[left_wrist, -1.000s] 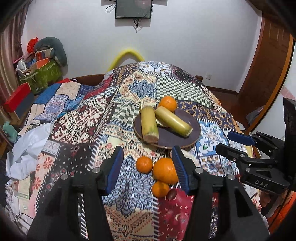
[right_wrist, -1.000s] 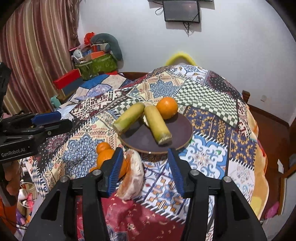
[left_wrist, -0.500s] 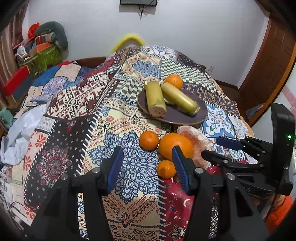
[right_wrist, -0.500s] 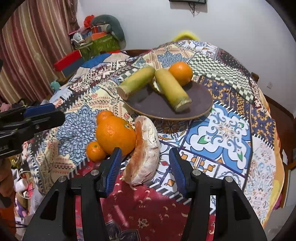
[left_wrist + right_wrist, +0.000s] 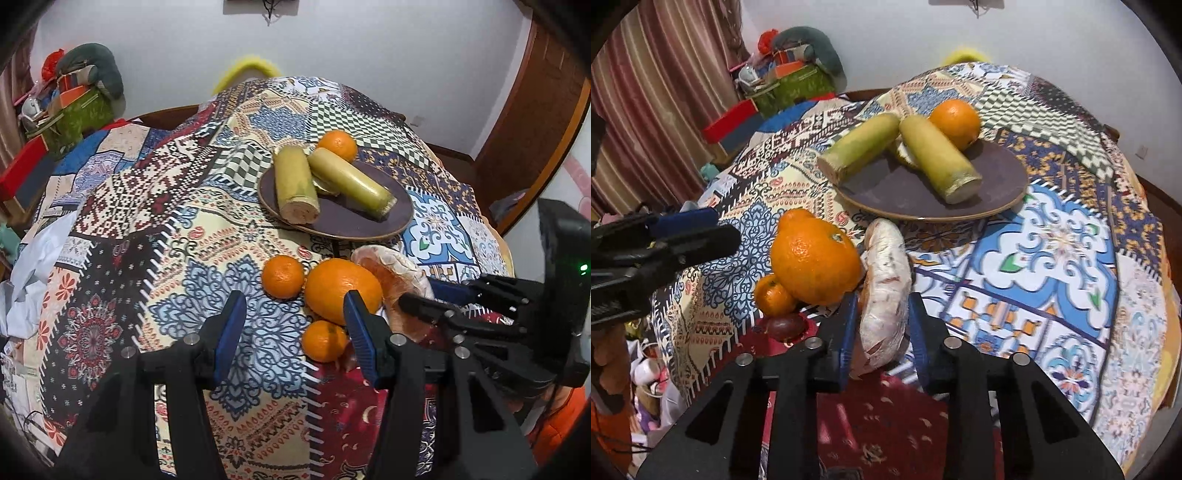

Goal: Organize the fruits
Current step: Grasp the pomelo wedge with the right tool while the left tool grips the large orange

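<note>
A pale pink pomelo wedge [image 5: 886, 291] lies on the patchwork cloth between the jaws of my right gripper [image 5: 882, 325], which have narrowed around it and look close to its sides. It also shows in the left wrist view [image 5: 399, 280]. A big orange [image 5: 816, 258] leans against it, with two small oranges [image 5: 282, 276] [image 5: 324, 340] and a dark grape [image 5: 785, 326] beside it. My left gripper [image 5: 295, 325] is open and empty, just short of the oranges. A brown plate [image 5: 354, 218] holds two sugarcane pieces [image 5: 295, 184] and an orange [image 5: 338, 145].
The round table [image 5: 110, 221] drops off on all sides. Boxes and bags [image 5: 783, 81] pile up at the far left by a striped curtain [image 5: 657, 96]. A wooden door [image 5: 532, 110] stands at the right.
Both grippers moved forward and down toward the fruit. My right gripper's jaws came around the pomelo wedge and narrowed on it. The left gripper stayed open.
</note>
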Motion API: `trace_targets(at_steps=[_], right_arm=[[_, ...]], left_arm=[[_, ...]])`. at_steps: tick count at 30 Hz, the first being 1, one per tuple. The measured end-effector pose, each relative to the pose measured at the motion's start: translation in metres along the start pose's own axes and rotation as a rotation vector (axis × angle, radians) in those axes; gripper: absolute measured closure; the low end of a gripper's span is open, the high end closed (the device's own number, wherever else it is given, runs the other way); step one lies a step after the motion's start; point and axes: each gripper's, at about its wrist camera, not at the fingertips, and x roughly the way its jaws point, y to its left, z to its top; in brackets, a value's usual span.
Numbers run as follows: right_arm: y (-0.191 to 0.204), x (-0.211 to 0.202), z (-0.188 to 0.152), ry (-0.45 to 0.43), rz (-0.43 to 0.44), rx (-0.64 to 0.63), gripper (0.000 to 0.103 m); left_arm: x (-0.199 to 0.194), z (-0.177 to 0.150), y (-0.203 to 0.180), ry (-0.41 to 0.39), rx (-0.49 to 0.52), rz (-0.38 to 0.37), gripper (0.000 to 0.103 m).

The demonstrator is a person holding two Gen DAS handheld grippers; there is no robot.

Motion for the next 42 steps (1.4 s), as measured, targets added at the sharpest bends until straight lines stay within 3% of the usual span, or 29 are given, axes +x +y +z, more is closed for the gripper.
trace_targets(at_steps=[13, 23, 28, 37, 39, 42], right_arm=[[-0.034, -0.03, -0.02, 0.0, -0.028, 0.026, 0.082], [-0.036, -0.018, -0.016, 0.013, -0.013, 0.02, 0.077], [-0.038, -0.006, -0.013, 0.033, 0.025, 0.047, 0.068], [-0.027, 0.004, -0.012, 0.04, 0.024, -0.001, 0.052], [-0.024, 0.006, -0.012, 0.037, 0.004, -0.022, 0.052], [-0.024, 0.006, -0.012, 0.03, -0.025, -0.036, 0.059]], left_arm=[[0.03, -0.002, -0.03, 0.068, 0.033, -0.038, 0.043], [0.049, 0.003, -0.047, 0.062, 0.086, 0.04, 0.043], [0.057, 0.005, -0.05, 0.051, 0.118, 0.073, 0.042], [0.062, 0.007, -0.049, 0.034, 0.118, 0.056, 0.042], [0.062, 0.007, -0.048, 0.029, 0.109, 0.051, 0.041], [0.06, 0.005, -0.046, 0.026, 0.114, 0.043, 0.042]])
